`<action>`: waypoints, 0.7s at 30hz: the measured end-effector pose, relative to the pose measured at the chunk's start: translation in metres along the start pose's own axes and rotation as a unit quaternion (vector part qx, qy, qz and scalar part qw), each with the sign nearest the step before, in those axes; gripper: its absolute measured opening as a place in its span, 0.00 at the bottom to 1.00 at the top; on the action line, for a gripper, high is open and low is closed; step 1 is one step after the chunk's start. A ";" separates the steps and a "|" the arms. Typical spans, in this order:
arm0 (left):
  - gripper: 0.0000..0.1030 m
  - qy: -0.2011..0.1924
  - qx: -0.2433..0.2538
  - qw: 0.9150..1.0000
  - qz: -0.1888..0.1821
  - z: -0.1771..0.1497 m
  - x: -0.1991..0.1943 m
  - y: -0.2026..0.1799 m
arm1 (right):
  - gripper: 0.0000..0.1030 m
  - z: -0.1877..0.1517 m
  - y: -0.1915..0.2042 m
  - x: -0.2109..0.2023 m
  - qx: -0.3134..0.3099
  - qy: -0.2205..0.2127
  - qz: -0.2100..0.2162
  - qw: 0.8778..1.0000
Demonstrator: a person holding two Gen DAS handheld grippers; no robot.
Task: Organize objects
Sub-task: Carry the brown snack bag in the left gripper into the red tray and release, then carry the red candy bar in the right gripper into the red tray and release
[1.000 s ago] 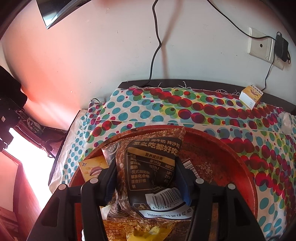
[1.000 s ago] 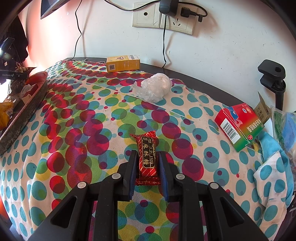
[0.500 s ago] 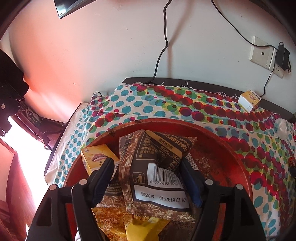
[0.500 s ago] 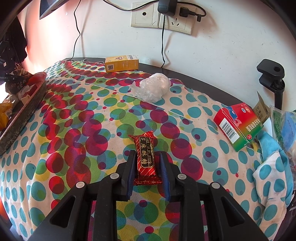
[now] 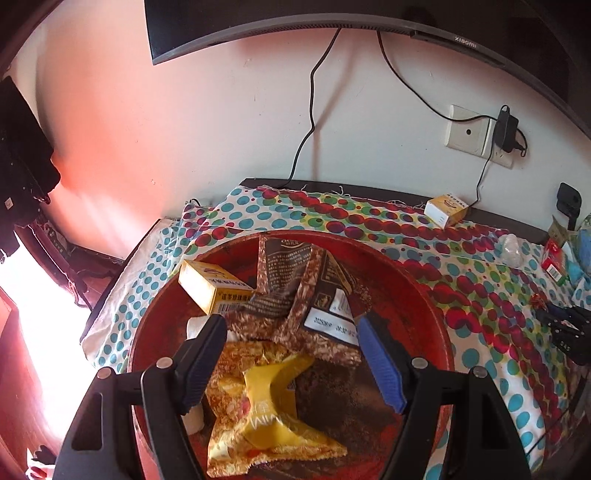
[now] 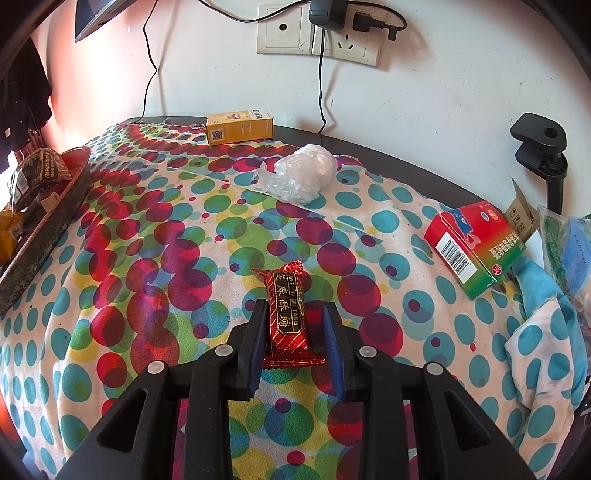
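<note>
My left gripper [image 5: 291, 325] hangs open over the round red tray [image 5: 417, 280], with nothing between its fingers. Below it in the tray lie a brown snack packet [image 5: 295, 288], a yellow box [image 5: 210, 288] and a crumpled yellow packet [image 5: 266, 413]. In the right wrist view, a red candy bar [image 6: 288, 310] lies flat on the dotted cloth [image 6: 147, 258] between the fingers of my right gripper [image 6: 295, 310]. Its jaws are opening, and a narrow gap shows beside the right pad. The tray's edge [image 6: 55, 221] sits at the far left of that view.
A yellow box [image 6: 240, 127] stands at the back by the wall. A white plastic-wrapped lump [image 6: 299, 177] lies mid-table, and a red-and-green box [image 6: 472, 247] lies right. A black clamp [image 6: 543, 144] and blue bags crowd the right edge. A monitor [image 5: 332, 22] hangs above.
My left gripper opened, let go of the brown packet and drew back upward; the packet now rests in the tray. My right jaws widened slightly around the candy bar.
</note>
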State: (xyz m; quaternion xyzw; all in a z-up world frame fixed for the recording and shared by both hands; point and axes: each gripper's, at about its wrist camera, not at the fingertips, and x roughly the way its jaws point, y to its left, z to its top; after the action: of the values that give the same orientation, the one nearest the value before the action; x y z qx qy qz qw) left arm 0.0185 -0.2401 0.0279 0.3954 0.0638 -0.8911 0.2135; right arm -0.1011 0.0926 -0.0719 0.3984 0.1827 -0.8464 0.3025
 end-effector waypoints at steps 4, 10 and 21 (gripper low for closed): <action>0.74 -0.025 -0.021 0.999 -0.009 -0.024 -0.022 0.002 | 0.27 0.000 -0.001 0.000 -0.002 0.000 -0.003 1.000; 0.74 -0.049 -0.022 0.998 0.014 -0.062 -0.033 0.005 | 0.27 -0.001 -0.001 0.001 -0.002 -0.001 -0.003 1.000; 0.74 -0.077 -0.036 0.996 -0.009 -0.090 -0.035 0.017 | 0.19 -0.001 0.003 -0.001 -0.006 -0.002 -0.002 1.000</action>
State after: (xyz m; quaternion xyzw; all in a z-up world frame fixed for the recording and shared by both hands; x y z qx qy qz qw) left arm 0.1079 -0.2185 -0.0062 0.3170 0.0825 -0.9180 0.2235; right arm -0.0986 0.0911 -0.0719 0.3944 0.1877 -0.8467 0.3040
